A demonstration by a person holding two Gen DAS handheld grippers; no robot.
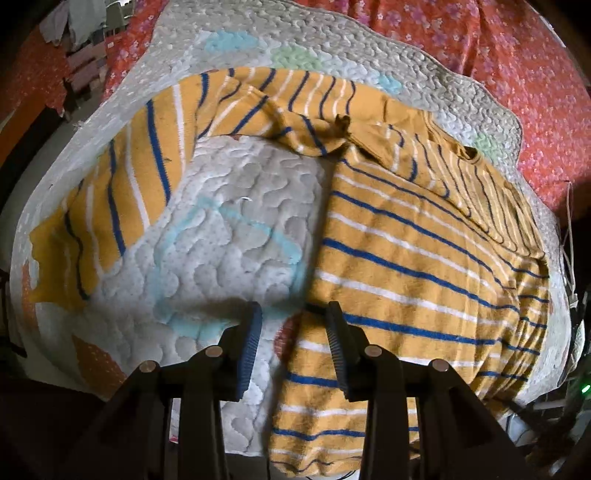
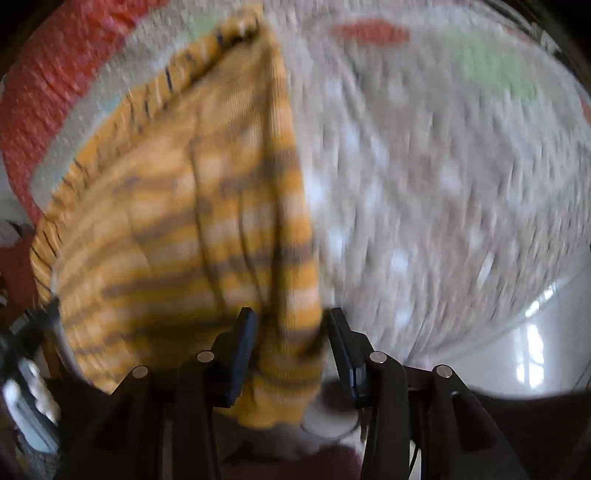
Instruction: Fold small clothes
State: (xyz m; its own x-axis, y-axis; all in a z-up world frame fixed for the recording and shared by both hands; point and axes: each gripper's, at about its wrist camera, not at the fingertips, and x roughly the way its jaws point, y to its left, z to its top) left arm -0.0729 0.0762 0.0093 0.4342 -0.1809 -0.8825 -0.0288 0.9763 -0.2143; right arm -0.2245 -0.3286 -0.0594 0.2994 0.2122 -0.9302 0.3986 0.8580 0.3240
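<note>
Here the striped sweater (image 1: 424,236) lies spread on the quilted mat (image 1: 236,221), one sleeve flung wide for folding. Left gripper (image 1: 293,325) hangs parted, empty, over its edge. Right gripper (image 2: 290,332) straddles the hem, apparently loose; blurred.

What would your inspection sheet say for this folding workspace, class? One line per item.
Surface: white quilted mat over a red floral sheet.
Job's things: yellow striped top, one sleeve spread out, the other side folded over.
Clutter: nothing seen on the mat.
Grippers: left gripper open over the top's edge; right gripper has cloth between its fingers, grip unclear from blur.
Cables: thin white cords beside the mat.
Surroundings: hanging clothes, dim.
</note>
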